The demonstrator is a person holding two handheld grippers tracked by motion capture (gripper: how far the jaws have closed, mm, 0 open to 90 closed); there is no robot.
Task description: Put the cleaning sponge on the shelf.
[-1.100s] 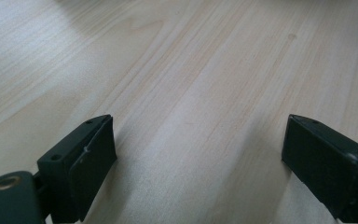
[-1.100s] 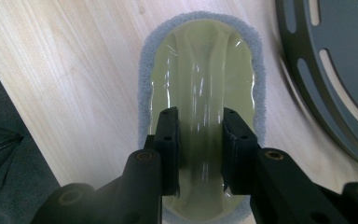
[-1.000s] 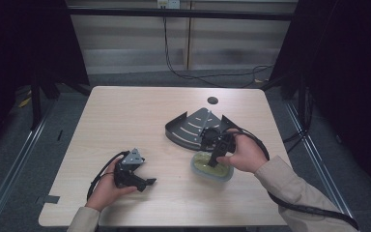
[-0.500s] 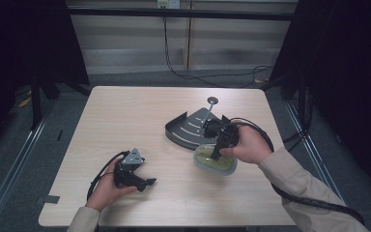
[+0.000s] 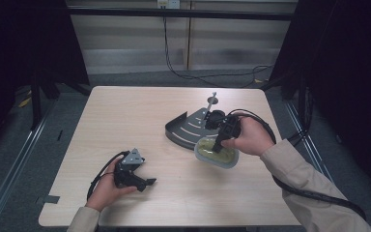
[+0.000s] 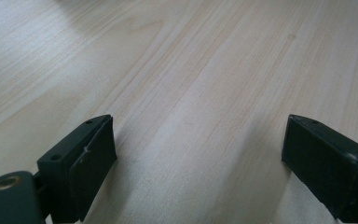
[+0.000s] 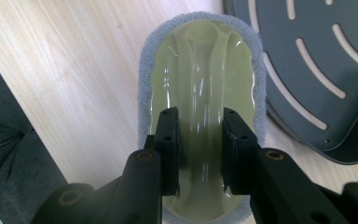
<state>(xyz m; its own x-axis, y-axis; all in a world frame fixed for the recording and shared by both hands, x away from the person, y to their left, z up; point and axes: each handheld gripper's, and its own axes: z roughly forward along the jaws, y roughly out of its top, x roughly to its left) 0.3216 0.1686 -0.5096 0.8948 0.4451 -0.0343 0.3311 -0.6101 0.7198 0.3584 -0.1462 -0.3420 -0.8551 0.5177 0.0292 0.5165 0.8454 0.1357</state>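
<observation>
You sit at a pale wooden counter (image 5: 140, 121), forearms coming in from the bottom of the high view. Your left hand (image 5: 107, 189), at the lower left of the frame, holds the left gripper (image 5: 147, 182) low over bare wood, a cable looping from it. In the left gripper view its two black fingers (image 6: 81, 158) stand wide apart at the bottom corners of the frame, with nothing but wood grain between them.

Your right hand (image 5: 251, 137), right of centre, tilts the right gripper (image 5: 217, 145) down into a scrubbing sponge (image 5: 216, 155), an oval pad with a glossy yellow-green plastic top and a grey-blue fuzzy rim. In the right gripper view the sponge (image 7: 203, 88) runs from the top centre down to the bottom of the frame, and the fingers (image 7: 169, 140) are closed in on either side of the raised ridge along its middle, gripping it.

Just beside the sponge, toward the upper right of that view, lies a dark grey fan-shaped tray (image 7: 326, 70) with curved slots. In the high view the tray (image 5: 186, 128) sits just above and left of the sponge, touching or nearly touching it.
</observation>
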